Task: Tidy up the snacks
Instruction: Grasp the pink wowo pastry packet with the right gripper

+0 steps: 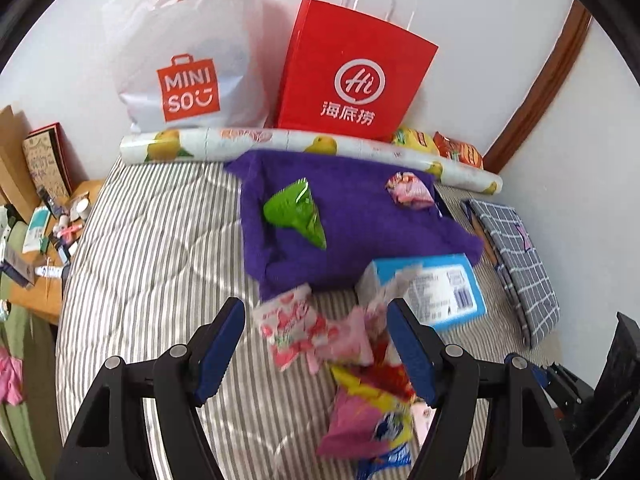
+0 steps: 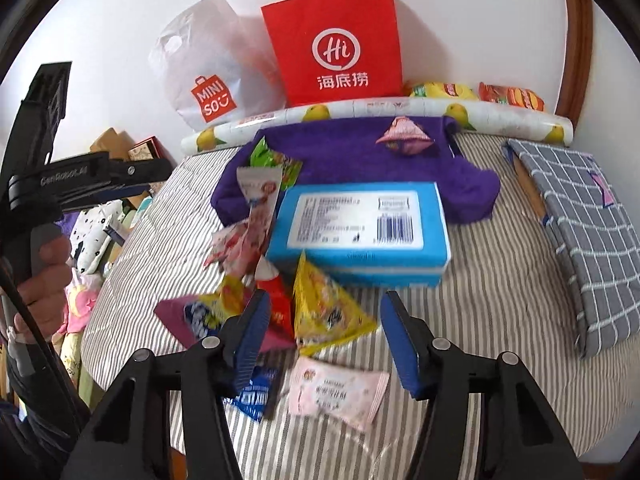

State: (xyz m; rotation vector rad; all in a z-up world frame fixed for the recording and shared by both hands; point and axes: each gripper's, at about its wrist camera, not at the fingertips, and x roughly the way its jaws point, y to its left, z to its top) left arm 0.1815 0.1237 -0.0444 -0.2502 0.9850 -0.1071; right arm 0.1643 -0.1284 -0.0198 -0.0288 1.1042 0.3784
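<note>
A heap of small snack packets lies on the striped bedcover [image 1: 152,240]. My left gripper [image 1: 316,308] hangs open just above a pink-and-white packet [image 1: 288,324] that shows between its fingers without touching them. The right gripper [image 2: 326,300] is open over a yellow triangular packet [image 2: 324,308], its pads apart from it. A pale pink packet [image 2: 336,392] sits nearest me. Behind the heap lies a blue box [image 2: 360,224]. On a purple cloth [image 1: 352,216] rest a green packet [image 1: 296,212] and a pink wrapped snack [image 1: 408,190].
A red paper bag [image 1: 352,72] and a white plastic bag [image 1: 188,52] stand against the wall behind a fruit-print roll [image 1: 240,140]. A grey checked pad [image 2: 580,220] lies at the right. A cluttered side table [image 1: 44,240] is left of the bed.
</note>
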